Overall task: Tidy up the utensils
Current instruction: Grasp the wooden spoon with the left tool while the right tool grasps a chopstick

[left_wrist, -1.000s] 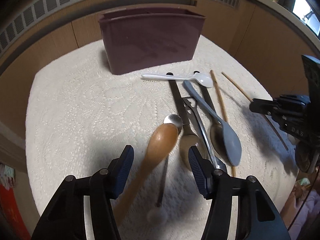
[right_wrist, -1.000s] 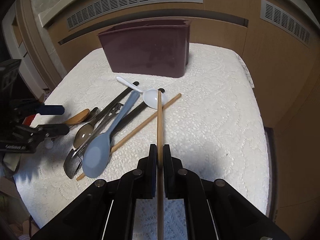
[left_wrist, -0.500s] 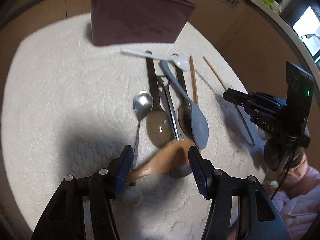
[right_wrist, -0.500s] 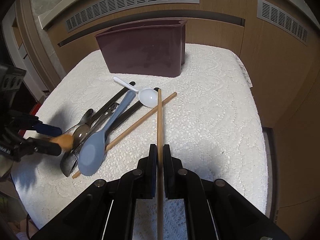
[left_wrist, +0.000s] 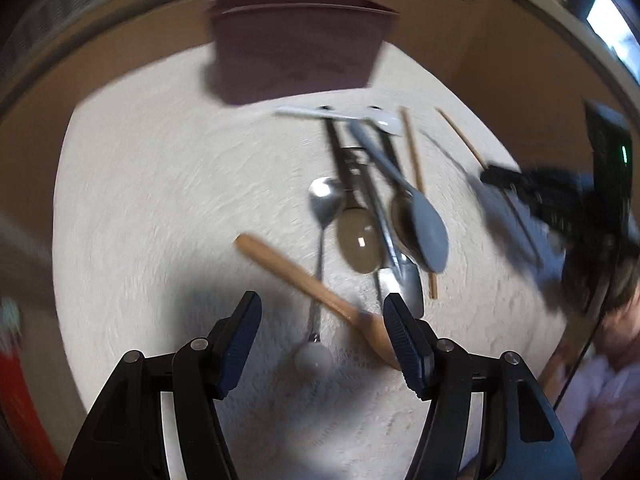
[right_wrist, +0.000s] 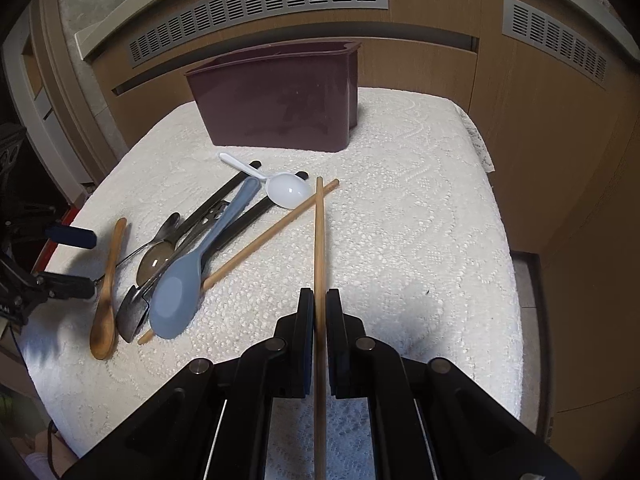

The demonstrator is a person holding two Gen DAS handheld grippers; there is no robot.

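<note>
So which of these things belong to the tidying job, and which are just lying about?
Job:
- chopstick in right tool
- second chopstick
- wooden spoon
- blue spoon
- white spoon
- metal spoons
- maroon holder

Lying about:
- lace tablecloth
- wall vents

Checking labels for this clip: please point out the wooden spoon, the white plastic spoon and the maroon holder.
wooden spoon (right_wrist: 109, 272), right wrist view, mid-handle.
white plastic spoon (right_wrist: 289, 194), right wrist view, bowl.
maroon holder (right_wrist: 276, 108), right wrist view, front wall.

We see the utensil holder (right_wrist: 276, 100) at the cloth's (right_wrist: 400, 208) far side; before it lies the utensil cluster (right_wrist: 188, 256); the wooden spoon (right_wrist: 106, 292) lies leftmost.
</note>
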